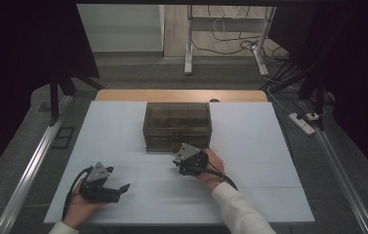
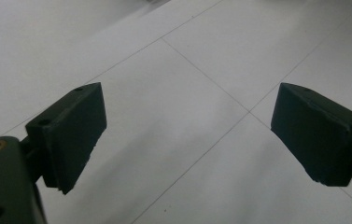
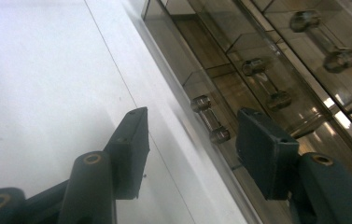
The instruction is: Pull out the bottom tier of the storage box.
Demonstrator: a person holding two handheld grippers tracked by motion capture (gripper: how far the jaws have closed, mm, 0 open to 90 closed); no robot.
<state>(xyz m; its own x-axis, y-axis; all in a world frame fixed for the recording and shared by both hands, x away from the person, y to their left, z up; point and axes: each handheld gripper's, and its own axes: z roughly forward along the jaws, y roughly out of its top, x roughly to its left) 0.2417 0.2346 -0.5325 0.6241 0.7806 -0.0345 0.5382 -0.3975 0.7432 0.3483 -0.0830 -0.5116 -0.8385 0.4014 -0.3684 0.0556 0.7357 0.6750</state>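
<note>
On the white table [image 1: 123, 122] in the high view, a smoky transparent drawer box [image 1: 177, 126] is being shown standing toward the far middle, its front facing the person. The right gripper [image 1: 184, 163] is being held just before the box's front lower edge, right of centre; whether it is touching the box cannot be told from here. The left gripper [image 1: 120, 189] is being rested near the table's near left corner, well apart from the box, its jaws being pointed to the right.

In the left gripper view, the two black jaws are being held wide apart, and nothing is being gripped between them; the bare white table [image 2: 183, 93] with thin seam lines is being seen beyond them.

In the right gripper view, the jaws are being held partly open, with nothing being pressed by the pads. The lowest drawer handle [image 3: 210, 122], a small clear bar with metal ends, is being seen just beyond the gap, apart from both jaws. Two more handles [image 3: 267, 84] are being seen higher up the box front [image 3: 239, 70].
</note>
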